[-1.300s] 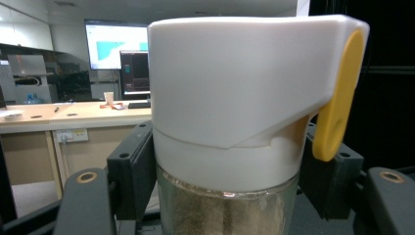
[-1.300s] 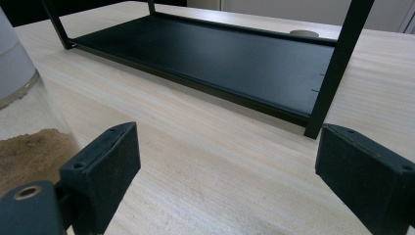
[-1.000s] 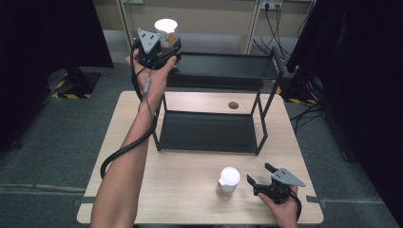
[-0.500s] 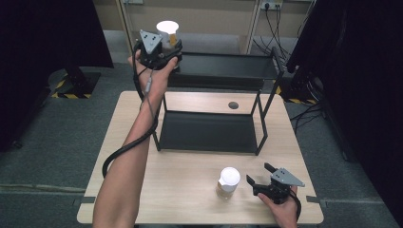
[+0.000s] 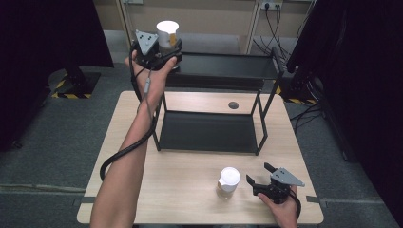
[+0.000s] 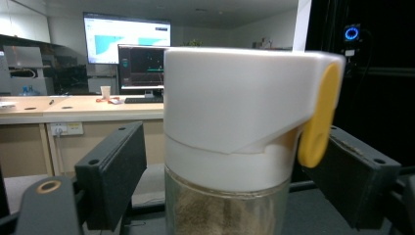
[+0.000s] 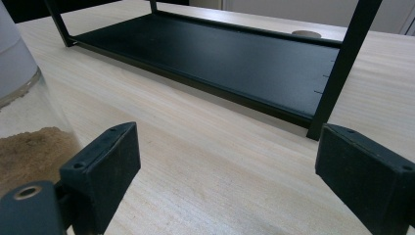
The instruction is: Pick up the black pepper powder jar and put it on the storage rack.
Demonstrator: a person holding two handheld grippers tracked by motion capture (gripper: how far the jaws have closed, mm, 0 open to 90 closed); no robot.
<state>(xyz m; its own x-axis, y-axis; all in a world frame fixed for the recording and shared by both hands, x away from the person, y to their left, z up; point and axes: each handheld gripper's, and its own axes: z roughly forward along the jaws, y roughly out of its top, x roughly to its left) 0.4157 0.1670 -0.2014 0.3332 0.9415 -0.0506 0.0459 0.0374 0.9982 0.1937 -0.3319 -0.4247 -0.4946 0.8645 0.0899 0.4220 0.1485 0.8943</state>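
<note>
A glass jar of brown powder point(image 5: 167, 32) with a white cap and a yellow tab stands at the far left corner of the black rack's top shelf point(image 5: 223, 66). My left gripper point(image 5: 172, 50) reaches around it. In the left gripper view the jar point(image 6: 235, 122) sits between the pads point(image 6: 115, 171), and a gap shows on the left side. The jaws have just been opening, so the gripper is open. A second, similar jar point(image 5: 228, 182) stands on the table near the front edge. My right gripper point(image 5: 258, 174) rests open just right of it, with nothing between its fingers point(image 7: 103, 171).
The two-level black rack occupies the table's middle and back, with its lower shelf point(image 7: 210, 58) lying flat on the wooden table point(image 5: 190, 190). A round hole point(image 5: 233, 105) sits in the tabletop behind the rack. The left forearm stretches along the table's left side.
The left gripper's jaws look slightly wider around the jar on the top shelf. The right hand and the near jar have kept still.
</note>
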